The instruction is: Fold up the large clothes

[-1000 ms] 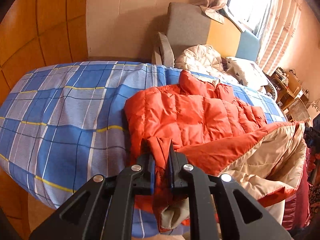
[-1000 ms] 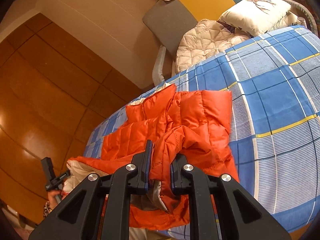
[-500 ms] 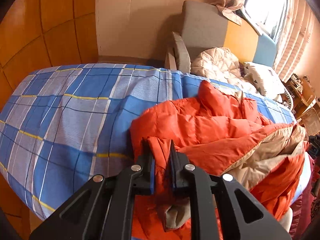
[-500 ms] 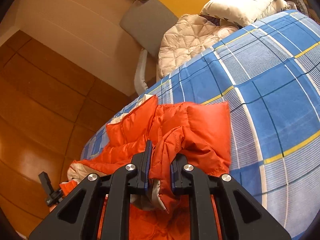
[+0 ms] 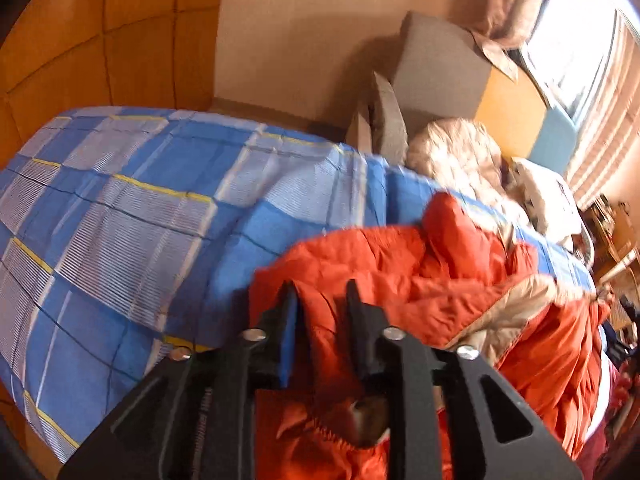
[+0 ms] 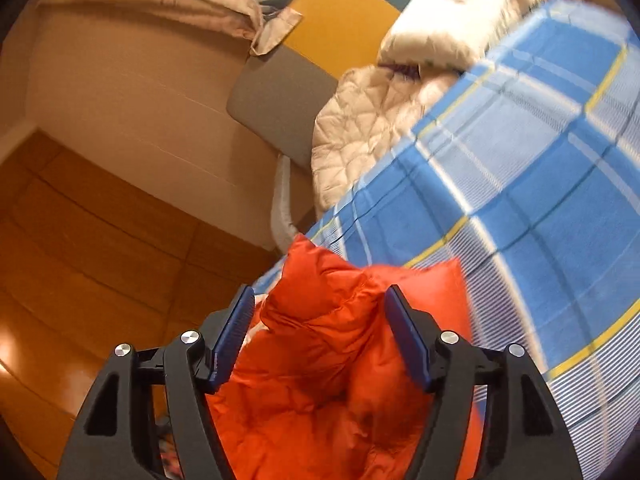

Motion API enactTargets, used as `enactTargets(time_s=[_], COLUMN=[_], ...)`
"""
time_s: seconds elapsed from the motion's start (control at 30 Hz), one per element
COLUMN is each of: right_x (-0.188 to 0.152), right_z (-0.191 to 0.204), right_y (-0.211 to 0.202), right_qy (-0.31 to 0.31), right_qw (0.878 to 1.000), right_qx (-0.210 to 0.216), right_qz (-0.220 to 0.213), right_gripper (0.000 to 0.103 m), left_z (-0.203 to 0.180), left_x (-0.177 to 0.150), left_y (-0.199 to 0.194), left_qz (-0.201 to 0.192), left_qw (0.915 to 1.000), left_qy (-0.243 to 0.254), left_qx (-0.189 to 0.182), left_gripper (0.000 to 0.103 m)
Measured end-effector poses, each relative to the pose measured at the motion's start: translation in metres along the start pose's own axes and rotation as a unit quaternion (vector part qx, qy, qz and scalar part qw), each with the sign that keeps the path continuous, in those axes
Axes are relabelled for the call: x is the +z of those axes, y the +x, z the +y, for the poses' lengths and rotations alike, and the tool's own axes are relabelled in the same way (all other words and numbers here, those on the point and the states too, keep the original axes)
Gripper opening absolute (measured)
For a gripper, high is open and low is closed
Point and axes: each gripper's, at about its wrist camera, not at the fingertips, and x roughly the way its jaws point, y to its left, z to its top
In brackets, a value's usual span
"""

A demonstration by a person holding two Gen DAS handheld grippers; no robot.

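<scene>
Bed (image 5: pixel 120 216) with blue plaid sheet fills both views. Orange puffer jacket (image 5: pixel 400 276), beige lining showing, heaped on bed's near right part, one side hanging off the edge. Beige quilted blanket (image 6: pixel 360 128) and pillow (image 6: pixel 448 28) at far end. Left claw (image 5: pixel 320 300) jaws just opened, jacket fold loose between. Right claw (image 6: pixel 320 300) jaws just opened, spread wide, orange fabric between, pads clear.

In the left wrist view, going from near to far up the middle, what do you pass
left gripper → orange puffer jacket → blue plaid bedsheet → beige quilted garment → grey headboard panel → curtained window.
</scene>
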Motion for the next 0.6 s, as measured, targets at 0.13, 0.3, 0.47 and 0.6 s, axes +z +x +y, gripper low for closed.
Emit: enactTargets(time_s=[0.13,0.3,0.47,0.6], right_x=[-0.009,-0.044,-0.078,-0.100], right_z=[0.032,0.070,0.094,0.109], right_y=[-0.010,-0.019,-0.002,0.021], right_qy=[-0.110,-0.200,-0.258,-0.295], right_qw=[0.992,0.978,0.962,0.947], right_qx=[-0.054,-0.063,-0.084,-0.112], right_qz=[0.000,0.000,0.033,0.068], right_gripper=[0.067,0.067,0.067,0.067], left_z=[0.000,-0.011,-0.043,-0.085], left_x=[0.014,0.002,-0.034,-0.062], left_y=[-0.028,-0.055,-0.077,-0.075], left_qz=[-0.090,-0.096,-0.089,-0.054], left_qw=[0.9920,0.9934,0.9953,0.9944], left_qy=[0.022,0.024,0.036,0.080], left_qx=[0.086,0.057,-0.012,-0.041], left_gripper=[0.085,0.087,0.094,0.096])
